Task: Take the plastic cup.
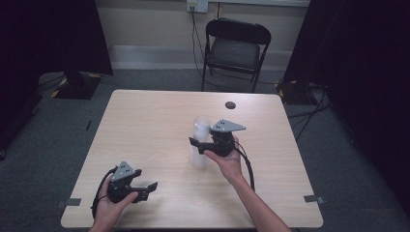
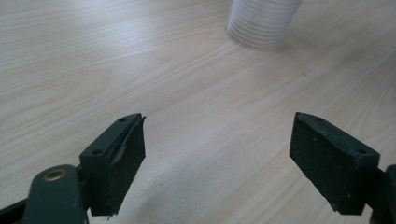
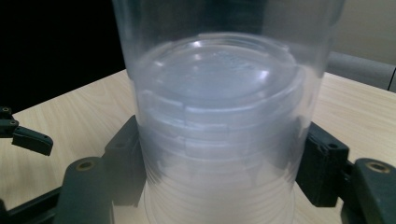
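Note:
A stack of clear plastic cups [image 1: 200, 126] stands upright near the middle of the light wooden table [image 1: 145, 121]. My right gripper [image 1: 197, 144] reaches it from the right, held level. In the right gripper view the stack [image 3: 219, 116] sits between the black jaws of the right gripper [image 3: 219, 172], and both pads [image 3: 322, 163] lie against its lower walls. My left gripper [image 1: 148, 181] rests near the table's front left, its jaws spread wide with nothing between them. From the left gripper [image 2: 217, 149] the stack's foot [image 2: 261, 23] is seen well ahead.
A small dark round disc [image 1: 230, 105] lies on the table behind the cups. A black folding chair [image 1: 236, 46] stands beyond the far edge. One jaw of the left gripper [image 3: 28, 139] appears at the left of the right gripper view.

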`<state>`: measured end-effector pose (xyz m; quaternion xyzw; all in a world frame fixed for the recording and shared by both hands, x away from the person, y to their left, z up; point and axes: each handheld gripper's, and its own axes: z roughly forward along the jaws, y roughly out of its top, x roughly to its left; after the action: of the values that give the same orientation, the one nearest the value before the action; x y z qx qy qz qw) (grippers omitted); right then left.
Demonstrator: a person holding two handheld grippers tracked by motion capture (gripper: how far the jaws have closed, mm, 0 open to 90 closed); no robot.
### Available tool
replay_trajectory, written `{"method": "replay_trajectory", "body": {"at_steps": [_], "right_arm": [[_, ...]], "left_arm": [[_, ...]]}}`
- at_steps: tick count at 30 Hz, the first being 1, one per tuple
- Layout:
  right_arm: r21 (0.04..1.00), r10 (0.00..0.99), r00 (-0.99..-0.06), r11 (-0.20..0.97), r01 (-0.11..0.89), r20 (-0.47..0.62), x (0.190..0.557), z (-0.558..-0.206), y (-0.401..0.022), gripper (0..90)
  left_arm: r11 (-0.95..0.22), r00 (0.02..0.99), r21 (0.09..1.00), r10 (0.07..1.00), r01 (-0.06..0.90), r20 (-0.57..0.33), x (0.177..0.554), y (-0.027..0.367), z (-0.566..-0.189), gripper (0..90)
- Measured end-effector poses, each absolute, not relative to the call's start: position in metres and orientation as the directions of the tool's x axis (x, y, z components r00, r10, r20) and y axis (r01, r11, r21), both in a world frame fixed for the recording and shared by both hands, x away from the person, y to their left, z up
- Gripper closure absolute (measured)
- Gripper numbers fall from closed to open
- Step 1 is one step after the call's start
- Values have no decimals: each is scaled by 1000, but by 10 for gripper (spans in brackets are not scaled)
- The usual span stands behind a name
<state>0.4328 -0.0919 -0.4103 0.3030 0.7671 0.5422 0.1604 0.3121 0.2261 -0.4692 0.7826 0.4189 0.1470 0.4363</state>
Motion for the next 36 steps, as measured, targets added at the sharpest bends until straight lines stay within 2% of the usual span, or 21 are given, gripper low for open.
{"method": "replay_trajectory", "body": {"at_steps": [36], "right_arm": [[946, 631, -772, 194, 258, 82, 433, -373, -90, 322]], "left_arm": [[-261, 611, 814, 779, 519, -139, 312, 225, -469, 186]]}}
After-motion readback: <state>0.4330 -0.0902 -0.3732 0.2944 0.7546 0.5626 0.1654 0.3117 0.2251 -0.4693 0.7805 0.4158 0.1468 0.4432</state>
